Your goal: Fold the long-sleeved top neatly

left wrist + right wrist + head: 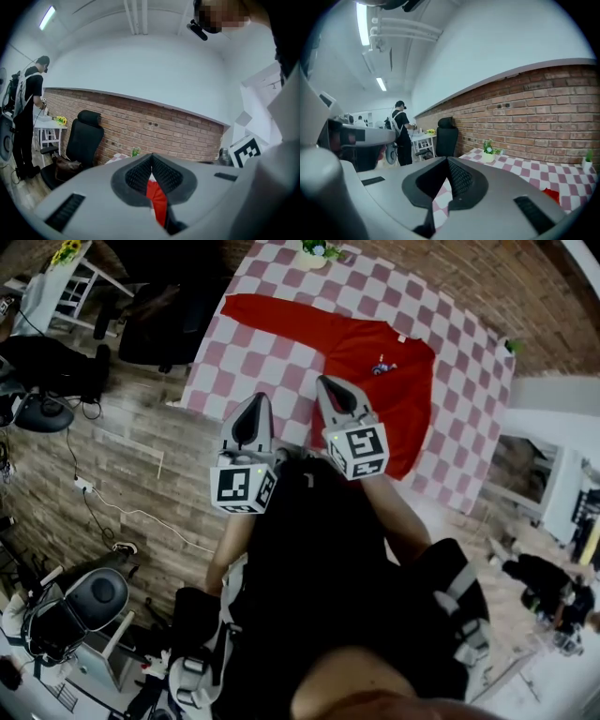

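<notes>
- While both tools hang in the air over the near edge of the checked tablecloth, we have nothing in hand. The left gripper has its jaws pressed together, and the red in the slit below them is only the garment seen beyond. The right gripper is likewise closed and empty.
- We see the red long-sleeved top lying flat on that cloth, with its body toward the right side. One sleeve stretches toward the far left corner; the other sleeve we cannot make out.
- We judge that no fold is started, so the first danger is coming down with closed jaws and merely shoving the fabric into wrinkles.
- We could also pinch the tablecloth along with the top and drag both.
- The stretched sleeve ends not far from the small plant pot, and a wide sweep there might knock it.
- The hem lies close to the near edge, so a careless tug could slide the garment off.
</notes>
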